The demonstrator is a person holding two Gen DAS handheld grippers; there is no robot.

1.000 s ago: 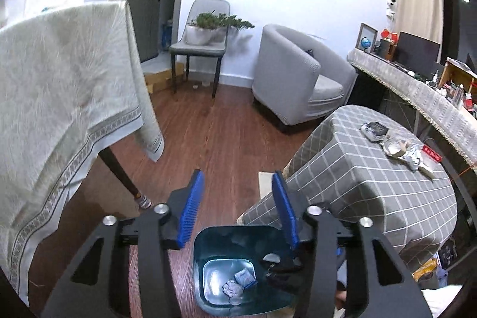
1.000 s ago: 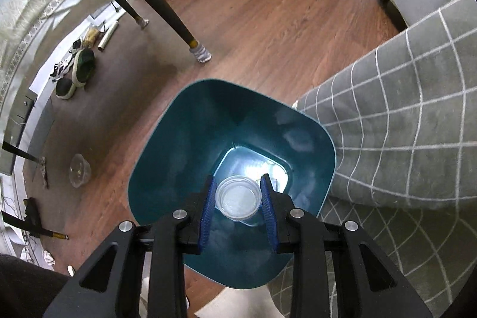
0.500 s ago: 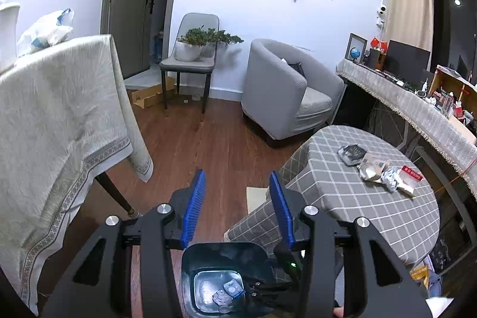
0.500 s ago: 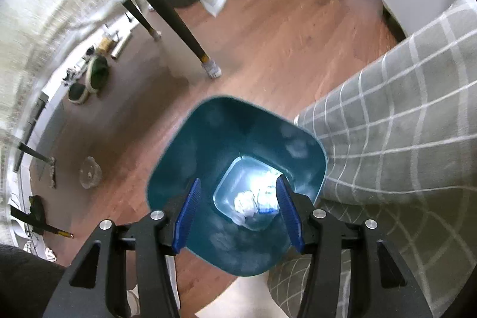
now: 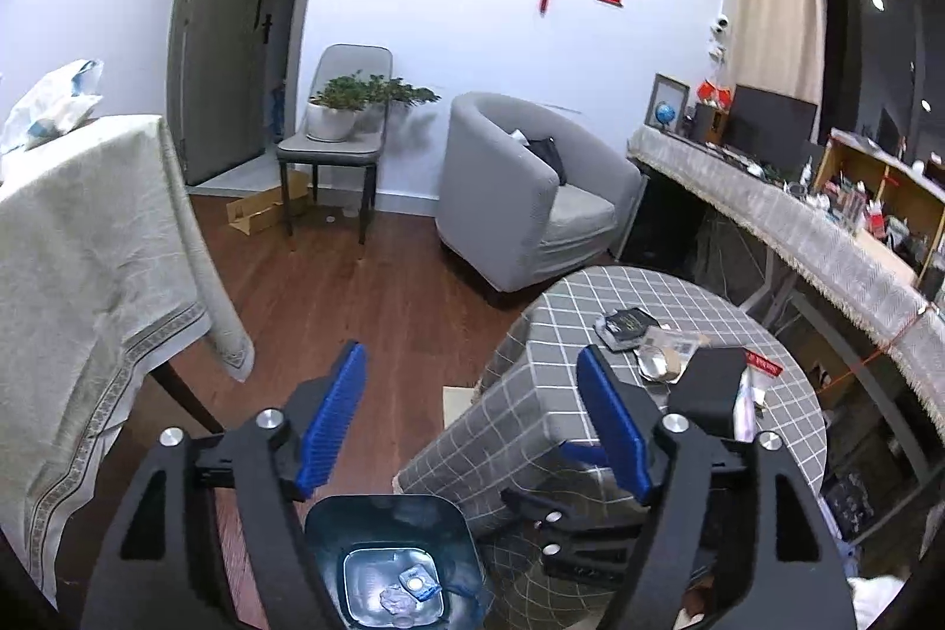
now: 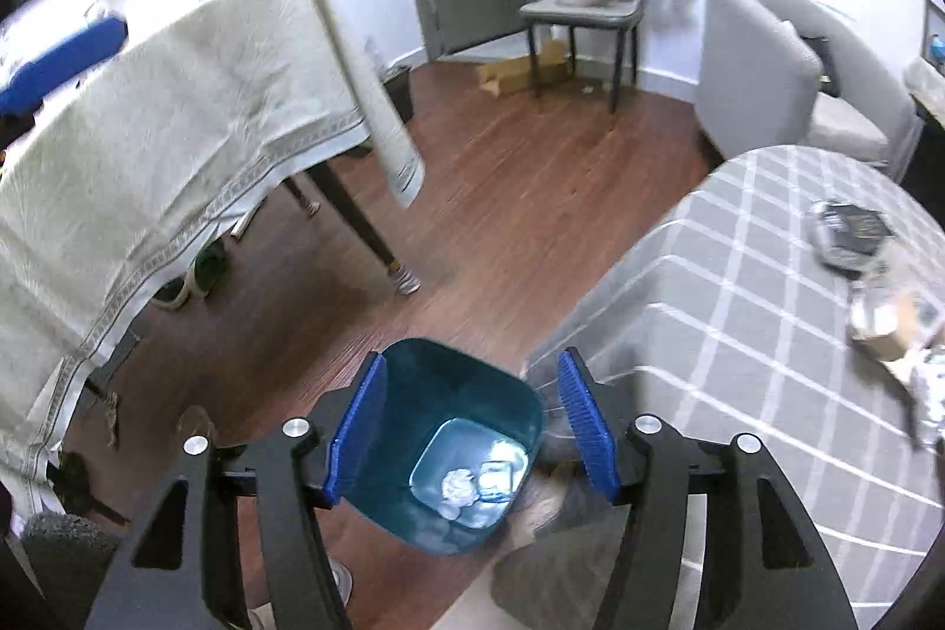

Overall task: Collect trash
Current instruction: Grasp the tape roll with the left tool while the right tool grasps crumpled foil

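Note:
A teal trash bin (image 6: 455, 444) stands on the wood floor beside a round table with a grey checked cloth (image 6: 756, 335). Crumpled trash and a clear cup lie at its bottom (image 6: 472, 482). The bin also shows low in the left wrist view (image 5: 390, 559). Several pieces of trash lie on the table: a black packet (image 5: 629, 326), a clear lid (image 5: 652, 364), wrappers (image 6: 892, 323). My right gripper (image 6: 469, 423) is open and empty above the bin. My left gripper (image 5: 472, 420) is open and empty, raised above the bin by the table's edge.
A table with a cream cloth (image 5: 77, 264) stands to the left, its dark leg (image 6: 366, 228) on the floor. A grey armchair (image 5: 531, 193) and a chair with a potted plant (image 5: 339, 122) stand at the back. A long cluttered counter (image 5: 827, 216) runs along the right.
My right gripper opened and let the clear cup fall into the bin, then rose and tilted up. My left gripper rose and opened wider, bringing the tabletop into view.

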